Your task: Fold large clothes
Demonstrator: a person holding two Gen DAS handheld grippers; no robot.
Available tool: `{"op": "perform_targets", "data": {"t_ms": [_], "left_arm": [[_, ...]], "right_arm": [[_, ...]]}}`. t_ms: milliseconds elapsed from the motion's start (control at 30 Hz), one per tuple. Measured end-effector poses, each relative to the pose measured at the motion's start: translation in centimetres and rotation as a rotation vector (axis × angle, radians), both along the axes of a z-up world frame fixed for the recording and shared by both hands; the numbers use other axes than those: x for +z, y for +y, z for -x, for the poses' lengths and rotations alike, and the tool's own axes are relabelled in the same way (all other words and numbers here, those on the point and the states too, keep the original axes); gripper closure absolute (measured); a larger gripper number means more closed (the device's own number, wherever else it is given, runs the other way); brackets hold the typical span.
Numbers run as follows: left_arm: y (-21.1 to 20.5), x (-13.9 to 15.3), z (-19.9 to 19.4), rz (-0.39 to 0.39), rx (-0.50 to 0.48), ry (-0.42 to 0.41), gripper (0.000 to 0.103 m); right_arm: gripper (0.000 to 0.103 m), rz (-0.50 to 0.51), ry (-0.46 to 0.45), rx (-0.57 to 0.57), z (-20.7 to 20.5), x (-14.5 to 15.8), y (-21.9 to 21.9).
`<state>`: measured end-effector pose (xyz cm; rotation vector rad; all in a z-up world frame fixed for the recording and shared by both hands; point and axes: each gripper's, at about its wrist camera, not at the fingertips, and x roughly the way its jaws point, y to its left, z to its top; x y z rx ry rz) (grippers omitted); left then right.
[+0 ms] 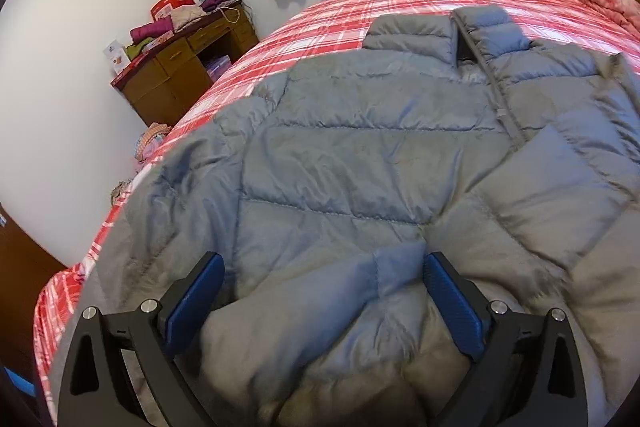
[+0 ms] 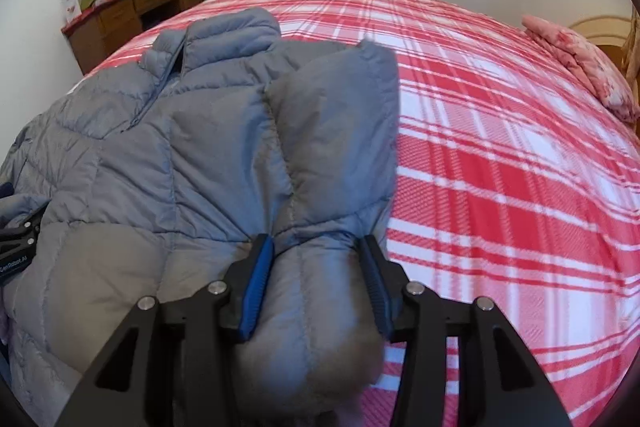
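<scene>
Both grippers pinch the grey puffer jacket (image 1: 340,163) at its near hem on the plaid bed (image 2: 500,155): left gripper (image 1: 324,291) and right gripper (image 2: 316,267) each clamp a puffy fold. The jacket's length runs away from the fingers toward the collar (image 1: 448,31).

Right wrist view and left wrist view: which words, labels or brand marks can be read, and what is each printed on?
"GenRobot.AI", first letter cut off: white print on the black left hand-held gripper at the right wrist view's left edge.
Red-and-white boxes and cards on the brown wooden desk: print too small and blurred to read.
Grey quilted puffer jacket: no readable label.
</scene>
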<state>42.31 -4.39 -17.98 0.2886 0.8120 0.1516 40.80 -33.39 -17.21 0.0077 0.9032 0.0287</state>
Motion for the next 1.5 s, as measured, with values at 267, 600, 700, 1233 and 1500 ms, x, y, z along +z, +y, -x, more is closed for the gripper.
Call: {"op": "perform_targets", "data": {"t_ms": [267,600,700,1233,1500], "left_arm": [[-0.7,3.0,3.7,0.043,-0.061,-0.15,0.003],[0.9,-1.3,0.5,0.124,-0.015,0.013,0.001],[0.8,-1.5,0.5,0.121,-0.015,0.01,0.001],[0.6,-1.7,0.5,0.113,-0.015,0.008,0.001],[0.5,-1.7,0.6,0.106,-0.014,0.005,0.001]], "right_arm": [[0.045,-0.073,-0.106,0.177,3.5,3.9,5.7],[0.044,-0.027,0.003,0.222,2.5,-2.0,7.9],[0.044,-0.009,0.0,0.22,2.5,-2.1,8.0],[0.044,0.058,-0.009,0.214,3.2,-1.9,9.1],[0.043,0.062,-0.007,0.212,3.2,-1.9,9.2]]}}
